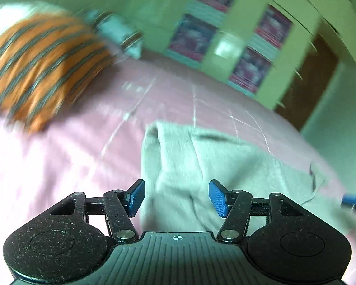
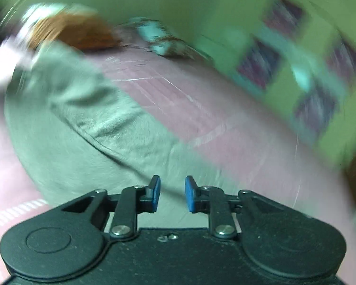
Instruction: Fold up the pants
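Grey pants (image 1: pixel 201 163) lie on a pink bed sheet (image 1: pixel 83 142). My left gripper (image 1: pixel 176 197) is open and empty, above the near part of the pants. The pants also show in the right wrist view (image 2: pixel 83 123), spread from upper left toward the fingers. My right gripper (image 2: pixel 172 193) is open with a narrow gap, empty, above the pants' near edge. Its blue tip shows at the right edge of the left wrist view (image 1: pixel 351 200). Both views are blurred by motion.
An orange and grey striped pillow (image 1: pixel 42 68) lies at the bed's far left, with a pale blue cushion (image 1: pixel 118 35) behind it. A green wall unit with glass panels (image 1: pixel 237 35) stands beyond the bed. A brown door (image 1: pixel 308 83) is at the right.
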Available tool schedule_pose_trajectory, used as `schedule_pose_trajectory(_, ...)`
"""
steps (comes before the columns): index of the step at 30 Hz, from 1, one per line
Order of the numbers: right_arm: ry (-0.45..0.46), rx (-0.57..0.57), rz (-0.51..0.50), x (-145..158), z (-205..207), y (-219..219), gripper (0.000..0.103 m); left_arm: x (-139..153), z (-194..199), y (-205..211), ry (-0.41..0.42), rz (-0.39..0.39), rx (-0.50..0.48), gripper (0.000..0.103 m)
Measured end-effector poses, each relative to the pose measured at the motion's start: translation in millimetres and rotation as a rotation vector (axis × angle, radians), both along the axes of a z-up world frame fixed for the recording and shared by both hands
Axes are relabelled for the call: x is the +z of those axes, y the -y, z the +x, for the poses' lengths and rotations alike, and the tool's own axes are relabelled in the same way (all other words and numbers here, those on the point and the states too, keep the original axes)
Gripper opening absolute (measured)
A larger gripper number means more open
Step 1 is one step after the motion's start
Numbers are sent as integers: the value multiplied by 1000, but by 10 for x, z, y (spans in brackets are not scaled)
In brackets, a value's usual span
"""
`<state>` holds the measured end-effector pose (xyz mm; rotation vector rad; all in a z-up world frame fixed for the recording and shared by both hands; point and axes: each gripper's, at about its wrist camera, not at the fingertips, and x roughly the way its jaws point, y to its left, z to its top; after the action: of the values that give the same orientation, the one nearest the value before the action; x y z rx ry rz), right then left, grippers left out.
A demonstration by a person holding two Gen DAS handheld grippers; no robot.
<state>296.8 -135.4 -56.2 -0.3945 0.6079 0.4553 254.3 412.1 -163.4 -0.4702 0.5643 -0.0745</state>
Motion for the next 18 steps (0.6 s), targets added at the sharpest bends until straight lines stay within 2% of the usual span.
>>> schedule_pose_trajectory(4, -120, -195, 270, -41, 78, 246, 14, -22, -151, 25, 7, -193, 132, 67)
schedule_pose_trajectory(6, -181, -285, 410, -83, 256, 305, 15, 20, -141, -7, 35, -296, 185, 67)
schedule_pose_trajectory(8, -237, -345, 500, -161, 310, 416, 16, 134, -116, 21, 68, -328, 200, 67)
schedule_pose_trajectory(9, -255, -371, 539, -181, 355, 441, 16, 155, -77, 115, 82, -318, 201, 67)
schedule_pose_trajectory(11, -258, -383, 579, -204, 346, 428, 16, 158, 17, 185, 51, -329, 174, 67)
schedule_pose_trajectory(13, -248, -373, 572, -220, 362, 383, 16, 80, 142, 236, -5, -333, 151, 66)
schedule_pose_trajectory(15, -259, -367, 568, -285, 358, 369, 16, -55, 274, 247, -104, -324, 181, 66)
schedule_pose_trajectory(18, -272, -385, 567, -364, 347, 360, 16, -184, 327, 280, -134, -339, 207, 66)
